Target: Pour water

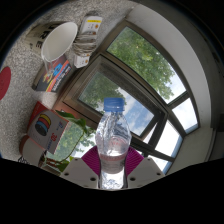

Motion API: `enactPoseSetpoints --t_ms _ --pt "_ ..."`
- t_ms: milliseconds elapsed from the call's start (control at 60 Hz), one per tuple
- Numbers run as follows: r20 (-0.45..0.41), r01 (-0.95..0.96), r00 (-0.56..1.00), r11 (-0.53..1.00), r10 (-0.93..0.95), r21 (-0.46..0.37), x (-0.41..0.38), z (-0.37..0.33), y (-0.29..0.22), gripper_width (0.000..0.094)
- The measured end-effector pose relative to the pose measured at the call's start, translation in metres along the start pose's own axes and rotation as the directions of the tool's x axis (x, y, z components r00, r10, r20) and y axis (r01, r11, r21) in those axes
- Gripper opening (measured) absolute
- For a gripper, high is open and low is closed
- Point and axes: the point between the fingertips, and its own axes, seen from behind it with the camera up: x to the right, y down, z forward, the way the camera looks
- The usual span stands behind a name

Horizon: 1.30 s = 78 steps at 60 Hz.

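A clear plastic water bottle (113, 140) with a blue cap stands upright between my fingers, with water in its lower part. My gripper (112, 170) is shut on the bottle, both magenta pads (92, 160) pressing its sides. The bottle is held up in front of a window. A white cup (58, 42) shows beyond the fingers to the left, its open mouth facing me, standing on a surface seen at a tilt.
A second clear bottle or jar (89, 32) is beside the white cup. Colourful boxes (52, 128) and a red round thing (4, 82) lie to the left. A window (140, 70) with dark frames and trees outside fills the space behind the bottle.
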Motion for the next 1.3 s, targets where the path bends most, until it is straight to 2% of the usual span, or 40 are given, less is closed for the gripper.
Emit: enactPoseSetpoints --t_ms 117,183,283,383,483,600,650,700,783,883,967,1050,1100,1300 --pt "-0.005 0.210 0.977 0.960 -0.213 0.187 -0.019 -0.003 -0.068 0.0277" --pt "0.002 0.274 0.959 0.927 -0.285 0.257 -0.031 -0.008 -0.101 0.0278" --pt "0.013 0.299 0.948 0.902 -0.318 0.312 -0.043 -0.012 -0.121 0.0278" --pt "0.004 0.283 0.954 0.908 -0.299 0.307 -0.036 -0.011 -0.122 0.0278" --pt "0.023 0.107 0.993 0.965 -0.116 0.239 -0.006 -0.005 -0.100 0.0278" --pt "0.015 -0.330 0.944 0.936 0.331 0.122 0.062 0.004 -0.057 0.0277" --pt "-0.003 -0.560 0.827 0.826 0.562 0.061 0.085 0.003 -0.032 0.0275" --pt "-0.032 -0.758 0.652 0.652 0.758 0.010 0.100 0.001 0.001 0.0277" --pt "-0.046 -0.971 0.238 0.235 0.970 -0.051 0.094 -0.011 0.021 0.0275" --pt "-0.065 -0.978 -0.180 -0.186 0.981 -0.093 0.066 -0.027 0.024 0.0277" --pt "-0.083 -0.910 -0.373 -0.382 0.924 -0.164 0.015 -0.046 0.002 0.0277" --pt "-0.089 -0.840 -0.465 -0.470 0.881 -0.271 -0.046 -0.057 -0.016 0.0278" --pt "-0.093 -0.807 -0.501 -0.503 0.860 -0.309 -0.081 -0.067 -0.043 0.0278" --pt "-0.095 -0.766 -0.479 -0.468 0.873 -0.440 -0.181 -0.095 -0.098 0.0277"
